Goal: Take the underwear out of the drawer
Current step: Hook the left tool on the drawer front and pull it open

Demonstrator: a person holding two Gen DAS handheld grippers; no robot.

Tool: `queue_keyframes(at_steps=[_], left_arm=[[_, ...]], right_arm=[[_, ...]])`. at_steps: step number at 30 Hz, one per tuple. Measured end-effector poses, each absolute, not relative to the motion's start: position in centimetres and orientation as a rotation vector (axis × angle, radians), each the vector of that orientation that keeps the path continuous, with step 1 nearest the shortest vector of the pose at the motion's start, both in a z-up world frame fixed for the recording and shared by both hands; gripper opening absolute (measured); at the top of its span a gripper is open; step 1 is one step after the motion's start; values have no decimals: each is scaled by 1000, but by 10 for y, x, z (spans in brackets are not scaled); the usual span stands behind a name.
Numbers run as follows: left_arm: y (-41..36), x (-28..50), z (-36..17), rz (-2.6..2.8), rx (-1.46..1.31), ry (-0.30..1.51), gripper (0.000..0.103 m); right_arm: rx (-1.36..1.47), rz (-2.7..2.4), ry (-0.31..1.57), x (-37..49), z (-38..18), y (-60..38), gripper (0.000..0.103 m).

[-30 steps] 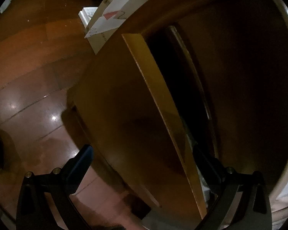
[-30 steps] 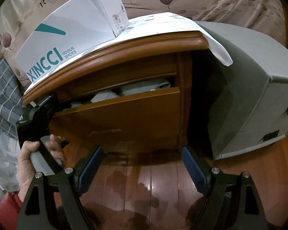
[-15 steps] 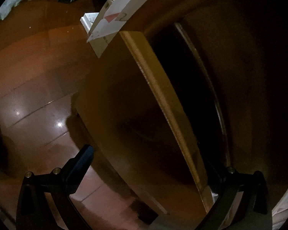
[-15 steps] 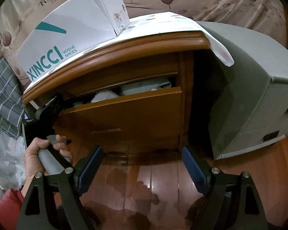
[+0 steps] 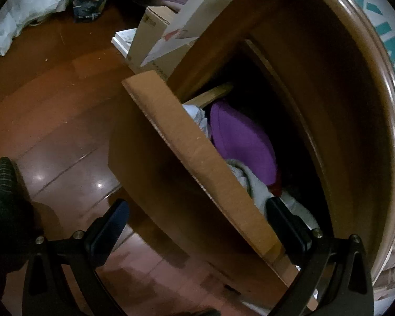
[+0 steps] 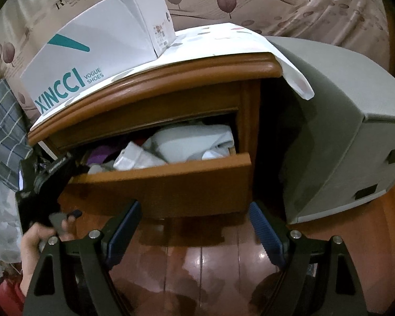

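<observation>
Meanwhile the left gripper [image 5: 197,213] straddled the drawer [image 6: 171,181] front, jaws spread, while the right gripper [image 6: 194,226] hovered wide open before the underwear [image 6: 171,147] heaped inside.

Wooden nightstand [image 6: 171,79] stands on glossy wood floor [image 6: 197,263]. White paper sheet [image 6: 223,39] covers its top; 1 white shoebox [image 6: 97,44] rests on the sheet.

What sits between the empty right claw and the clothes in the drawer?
Right wrist view: only the drawer front, with bare wooden floor below, separates the right gripper from the clothes.
</observation>
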State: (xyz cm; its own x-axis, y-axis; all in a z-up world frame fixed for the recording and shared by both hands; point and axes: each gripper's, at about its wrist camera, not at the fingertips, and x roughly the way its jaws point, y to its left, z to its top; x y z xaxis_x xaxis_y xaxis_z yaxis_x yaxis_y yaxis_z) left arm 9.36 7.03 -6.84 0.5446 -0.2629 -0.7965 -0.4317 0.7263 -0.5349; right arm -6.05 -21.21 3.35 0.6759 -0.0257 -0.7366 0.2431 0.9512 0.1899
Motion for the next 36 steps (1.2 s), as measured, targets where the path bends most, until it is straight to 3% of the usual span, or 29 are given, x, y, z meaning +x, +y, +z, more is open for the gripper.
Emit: queue_keyframes(at_steps=[36], left_arm=[[92, 18, -59, 110, -629, 1100, 103]], right_arm=[[245, -114, 837, -54, 34, -205, 86]])
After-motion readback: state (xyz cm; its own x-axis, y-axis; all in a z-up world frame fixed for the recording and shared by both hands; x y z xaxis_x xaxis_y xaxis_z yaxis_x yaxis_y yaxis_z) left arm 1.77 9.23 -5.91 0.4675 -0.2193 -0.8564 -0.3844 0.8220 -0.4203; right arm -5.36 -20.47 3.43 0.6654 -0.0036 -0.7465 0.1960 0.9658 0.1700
